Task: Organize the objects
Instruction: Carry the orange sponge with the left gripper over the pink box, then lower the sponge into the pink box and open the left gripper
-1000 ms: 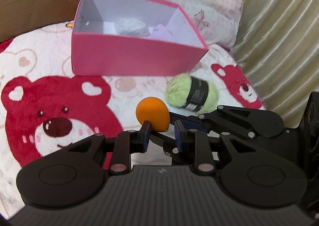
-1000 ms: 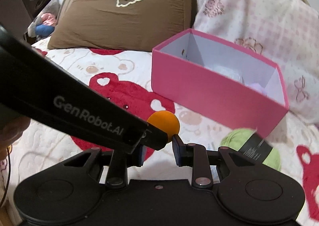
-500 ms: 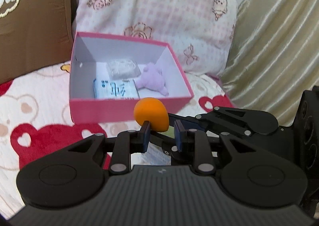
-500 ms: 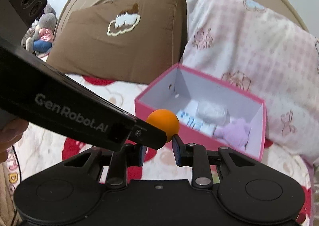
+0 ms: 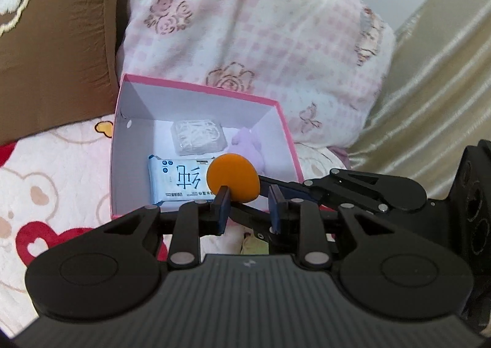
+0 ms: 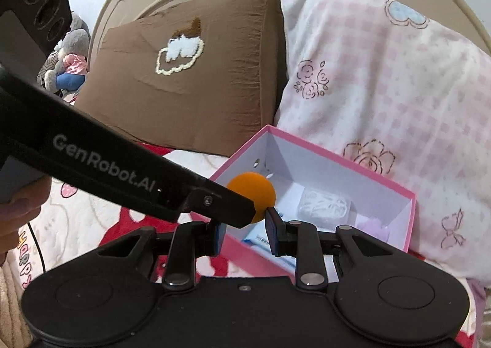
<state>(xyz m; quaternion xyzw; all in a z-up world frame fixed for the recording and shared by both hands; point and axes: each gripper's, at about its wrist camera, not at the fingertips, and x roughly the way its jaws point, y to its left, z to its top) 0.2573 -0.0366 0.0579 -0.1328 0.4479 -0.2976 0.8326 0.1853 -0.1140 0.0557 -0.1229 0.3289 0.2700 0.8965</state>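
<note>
Since the two grippers crowd each other, I can't tell which one actually has the orange ball (image 5: 233, 177). The left gripper (image 5: 248, 199) has its jaws a narrow gap apart with the ball right at the tips. The right gripper (image 6: 244, 222) looks the same, and in its view the left one's black body covers the ball's lower left. So whether either is pinching it, I can't say. The ball is smooth, matte and a bit egg-shaped, held up over the near edge of the pink box (image 5: 284, 123).

Readable stuff: "GenRobot.AI" in grey along the left gripper's side. The white wipes pack (image 5: 178, 182) by the box's near wall has blue print and one big Chinese character that I can't read.

The box is cardboard, pink outside and white inside. A crinkly clear packet (image 5: 199, 136) of something white sits mid-box, and a fuzzy lilac plush (image 5: 250, 142) is at the right wall, half hidden by the ball. The box rests on a fleecy bear blanket (image 5: 58, 170).
</note>
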